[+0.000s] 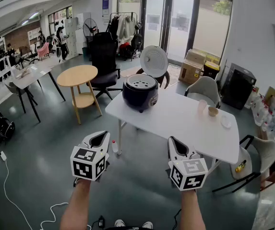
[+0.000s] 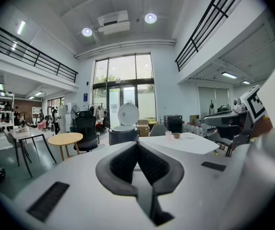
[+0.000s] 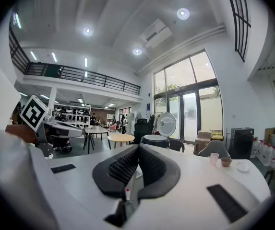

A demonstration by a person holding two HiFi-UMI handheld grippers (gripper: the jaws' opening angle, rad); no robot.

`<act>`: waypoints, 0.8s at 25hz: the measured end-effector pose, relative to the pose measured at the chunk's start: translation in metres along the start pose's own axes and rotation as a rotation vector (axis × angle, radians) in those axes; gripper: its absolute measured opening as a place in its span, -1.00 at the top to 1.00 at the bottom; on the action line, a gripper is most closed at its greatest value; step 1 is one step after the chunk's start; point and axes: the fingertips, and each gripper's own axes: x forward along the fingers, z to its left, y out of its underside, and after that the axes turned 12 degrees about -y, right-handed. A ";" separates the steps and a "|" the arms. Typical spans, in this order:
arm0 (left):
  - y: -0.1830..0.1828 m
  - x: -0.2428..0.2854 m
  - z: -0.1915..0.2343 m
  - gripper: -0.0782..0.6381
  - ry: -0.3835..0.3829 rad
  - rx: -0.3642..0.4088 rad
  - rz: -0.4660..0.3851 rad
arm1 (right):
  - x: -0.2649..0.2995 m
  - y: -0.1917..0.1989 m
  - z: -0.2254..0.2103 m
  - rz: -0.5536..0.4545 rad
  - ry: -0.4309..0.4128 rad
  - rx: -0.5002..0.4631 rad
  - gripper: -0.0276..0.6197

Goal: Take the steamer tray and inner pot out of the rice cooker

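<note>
My left claw [image 1: 100,138] is at the left, held low over the floor. Its jaws are pressed together with nothing between them, and it points roughly level toward the white table [image 1: 175,121]. Past it, further left, stands a round wooden side table [image 1: 77,75] that has no part in this job. The rice cooker [image 1: 140,94] sits near the left end of the white table, well away from both of my claws. Its lid [image 1: 154,60] stands up and open behind it. In its mouth I can see the steamer tray [image 1: 141,82], a pale perforated disc seated in the top. The inner pot must lie under that tray, but I cannot see it from here. My right claw [image 1: 175,146] is closed and empty too, hanging short of the near edge of the table. Toward the table's right end are a small cup [image 1: 202,105], a bowl [image 1: 213,111] and a saucer [image 1: 226,122], set close together. By my reckoning nothing is out yet. The lid being open is the only step already seen to. I have yet to walk up, open my claws, lift the tray out and set it down, then take out the pot.
</note>
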 end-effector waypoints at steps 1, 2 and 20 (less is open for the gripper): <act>0.001 -0.001 -0.001 0.75 0.000 0.000 0.000 | -0.001 0.000 0.000 -0.005 0.005 -0.001 0.88; 0.002 -0.001 -0.002 0.75 0.000 0.001 -0.001 | -0.002 0.001 0.000 -0.008 0.010 -0.002 0.88; 0.006 0.002 -0.013 0.56 0.008 0.001 -0.013 | -0.003 0.004 -0.001 -0.017 0.016 0.012 0.62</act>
